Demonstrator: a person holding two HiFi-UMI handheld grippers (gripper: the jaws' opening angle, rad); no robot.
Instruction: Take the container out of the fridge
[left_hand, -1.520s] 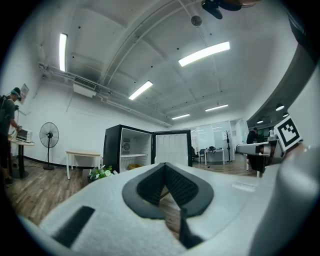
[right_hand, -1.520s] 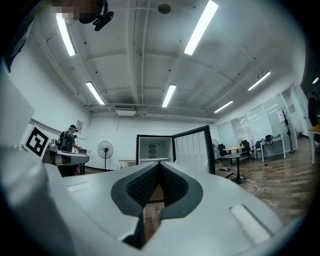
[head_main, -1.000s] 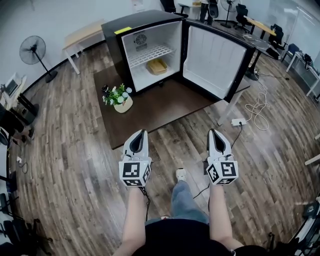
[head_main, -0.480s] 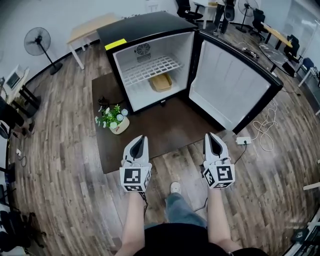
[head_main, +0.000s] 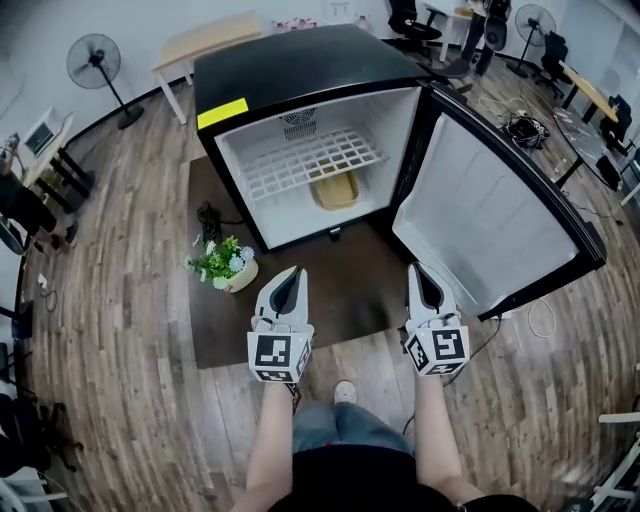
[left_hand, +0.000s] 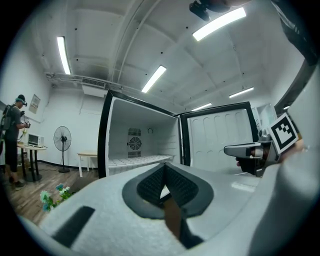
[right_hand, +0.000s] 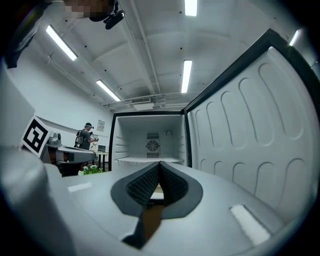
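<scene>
Far in the fridge (head_main: 300, 70) | container (head_main: 336, 190) straight ahead | left tool (head_main: 291, 273) clenched empty, bit nearer | right tool (head_main: 416, 270) clenched empty too

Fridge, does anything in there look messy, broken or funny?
Nothing stands out. The fridge stands with its door wide open, the white wire shelf lies level and bare, and the yellow container sits flat below it on the fridge floor. No spill or damage shows.
</scene>
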